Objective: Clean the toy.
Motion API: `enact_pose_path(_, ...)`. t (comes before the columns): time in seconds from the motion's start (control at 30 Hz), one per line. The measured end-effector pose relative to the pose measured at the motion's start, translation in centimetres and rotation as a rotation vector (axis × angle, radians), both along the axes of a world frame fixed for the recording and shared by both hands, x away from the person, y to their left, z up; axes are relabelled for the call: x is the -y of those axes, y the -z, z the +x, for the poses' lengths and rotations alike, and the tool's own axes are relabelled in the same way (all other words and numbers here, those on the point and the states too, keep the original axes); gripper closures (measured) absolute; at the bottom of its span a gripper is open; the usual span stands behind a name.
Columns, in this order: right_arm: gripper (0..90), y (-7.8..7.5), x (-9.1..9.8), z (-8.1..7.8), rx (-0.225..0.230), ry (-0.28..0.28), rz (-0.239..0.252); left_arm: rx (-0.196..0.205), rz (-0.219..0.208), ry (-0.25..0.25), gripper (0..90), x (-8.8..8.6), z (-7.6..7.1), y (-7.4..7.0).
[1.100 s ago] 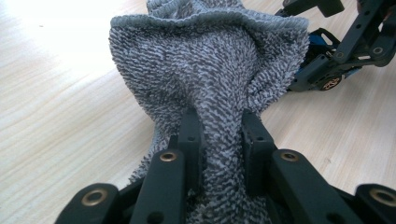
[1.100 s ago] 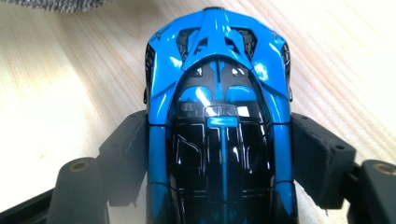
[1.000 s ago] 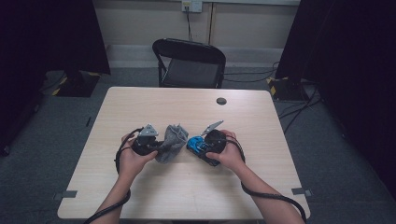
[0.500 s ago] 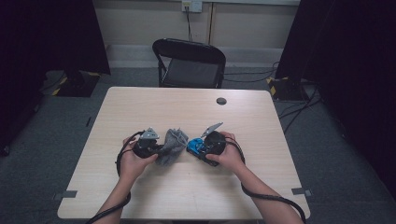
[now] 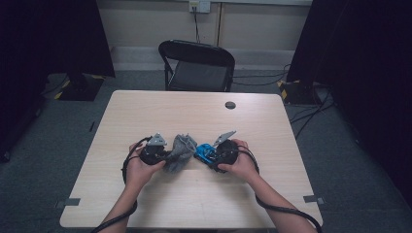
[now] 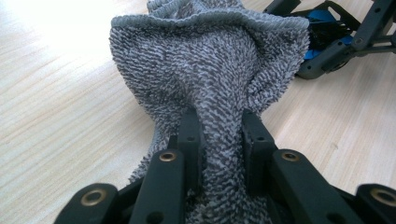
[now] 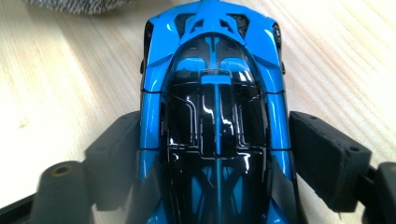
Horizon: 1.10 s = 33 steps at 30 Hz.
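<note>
A grey knitted cloth [image 5: 179, 151] lies bunched at the middle of the table, and my left gripper [image 5: 166, 155] is shut on its near end. In the left gripper view both black jaws pinch a fold of the cloth [image 6: 205, 60], with the left gripper [image 6: 219, 126] low over the wood. A blue and black toy car [image 7: 212, 93] sits between the pads of my right gripper [image 7: 215, 140], which press on its two sides. From above, the car [image 5: 204, 151] and the right gripper [image 5: 210, 157] are just right of the cloth, nearly touching it.
The light wooden table [image 5: 194, 204] has a small black round disc [image 5: 230, 105] near its far edge. Behind the table stands a black folding chair [image 5: 197, 65]. Cables trail from both grippers along the forearms.
</note>
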State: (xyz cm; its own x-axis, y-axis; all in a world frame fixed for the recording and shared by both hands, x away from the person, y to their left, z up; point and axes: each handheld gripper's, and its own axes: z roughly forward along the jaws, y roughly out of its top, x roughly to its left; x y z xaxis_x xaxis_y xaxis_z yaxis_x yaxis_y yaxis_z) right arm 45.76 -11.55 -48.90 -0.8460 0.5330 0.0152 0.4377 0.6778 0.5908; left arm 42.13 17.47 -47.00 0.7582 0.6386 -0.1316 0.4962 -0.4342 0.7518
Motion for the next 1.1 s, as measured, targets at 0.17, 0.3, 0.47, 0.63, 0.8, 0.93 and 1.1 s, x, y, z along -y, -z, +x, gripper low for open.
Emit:
enact_pose_path(0.17,26.2,-0.3,-0.5,-0.1,-0.012,0.017,-0.025,0.005,-0.010,-0.008,73.7,-0.1,0.0,-0.1)
enact_pose_path(0.3,26.2,-0.6,-0.4,0.0,-0.041,0.032,-0.021,0.011,-0.020,-0.008,73.7,-0.3,0.0,-0.4)
enact_pose_path(0.47,26.8,-1.3,-0.3,0.0,-0.038,0.035,-0.014,0.017,-0.029,-0.017,73.7,-0.4,0.2,-0.5)
enact_pose_path(0.63,28.2,-1.6,0.0,0.1,-0.030,0.031,-0.014,0.013,-0.032,-0.019,73.7,-0.3,0.2,-0.5)
enact_pose_path(0.8,28.2,-2.1,0.3,0.0,-0.025,0.040,0.010,0.012,-0.030,-0.026,73.7,-0.2,0.3,-0.5)
enact_pose_path(0.93,28.3,-2.7,0.5,0.0,-0.020,0.028,0.009,0.009,-0.029,-0.041,73.6,-0.2,0.6,-0.4)
enact_pose_path(1.1,28.2,-2.6,0.5,-0.2,-0.024,0.021,0.009,0.004,-0.025,-0.037,73.6,0.0,0.6,-0.2)
